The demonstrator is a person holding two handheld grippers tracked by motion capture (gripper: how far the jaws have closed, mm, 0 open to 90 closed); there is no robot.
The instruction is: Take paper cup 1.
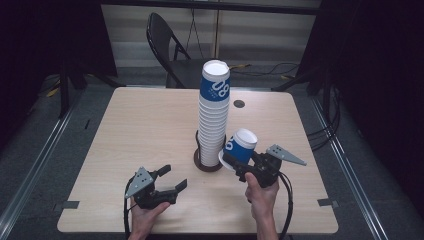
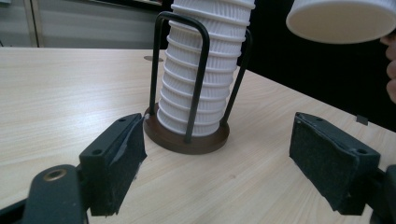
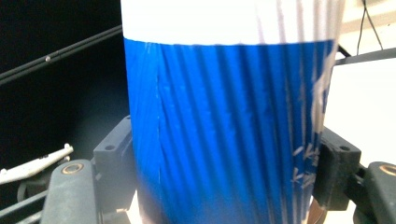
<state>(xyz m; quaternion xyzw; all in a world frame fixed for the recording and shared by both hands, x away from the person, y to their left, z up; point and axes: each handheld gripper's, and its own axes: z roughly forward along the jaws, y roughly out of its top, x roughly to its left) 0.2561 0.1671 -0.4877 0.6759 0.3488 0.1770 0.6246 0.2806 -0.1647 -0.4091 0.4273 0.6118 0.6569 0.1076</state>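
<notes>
Blue-and-white paper cup [image 1: 242, 145] held off the counter [image 1: 150, 130], tilted, at about 3 o'clock of the tall cup stack [image 1: 214, 115] in its wire holder [image 2: 187, 135]; right tongs [image 1: 240, 162] clamped on its ribbed blue wall; likely light, thin, crushable, so grip gently mid-wall; left tongs [image 1: 172, 180] spread wide, empty, at about 7 o'clock of the stack.

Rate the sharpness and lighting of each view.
High view: even light on the table, dark surroundings, slightly soft. Left gripper view: cup stack and jaws sharp. Right gripper view: held cup close and blurred, background at right overexposed.
</notes>
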